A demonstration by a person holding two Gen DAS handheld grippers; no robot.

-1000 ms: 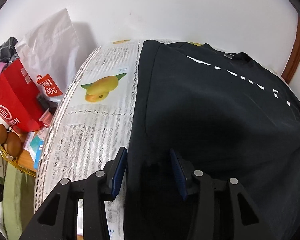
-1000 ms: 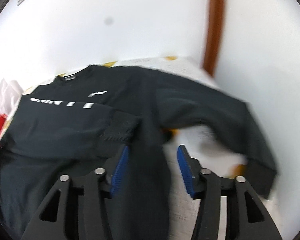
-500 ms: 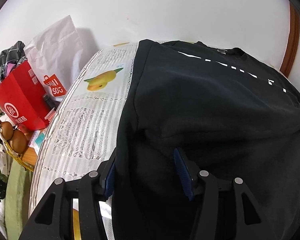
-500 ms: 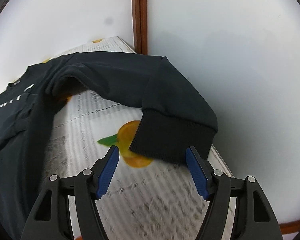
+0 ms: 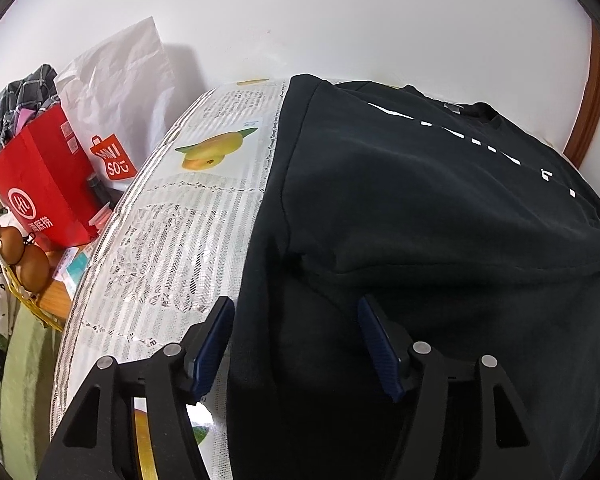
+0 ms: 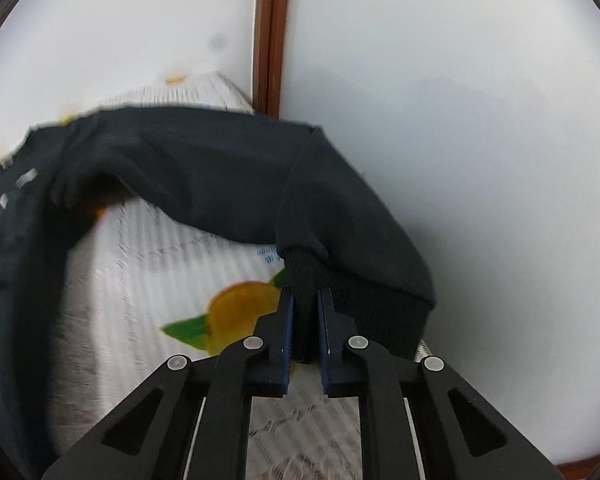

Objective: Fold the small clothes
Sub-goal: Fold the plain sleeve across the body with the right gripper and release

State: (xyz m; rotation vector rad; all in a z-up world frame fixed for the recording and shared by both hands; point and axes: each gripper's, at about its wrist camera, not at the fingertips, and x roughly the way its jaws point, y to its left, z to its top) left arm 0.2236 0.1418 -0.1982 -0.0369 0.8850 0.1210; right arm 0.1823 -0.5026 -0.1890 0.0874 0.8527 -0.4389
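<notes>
A black sweatshirt with white chest lettering lies on a table covered by a white lace cloth with fruit prints. My left gripper is open and hovers over the sweatshirt's left edge, holding nothing. In the right wrist view my right gripper is shut on the ribbed cuff of the right sleeve, which stretches back to the body at the left. The cuff is pinched near the table's right edge by the wall.
A red paper bag and a white shopping bag stand left of the table. A yellow basket with brown gourds sits lower left. A brown door frame and white walls close off the back and right.
My right gripper swung right to the sleeve cuff and closed on it. My left gripper drifted slightly over the sweatshirt's left edge and stayed open.
</notes>
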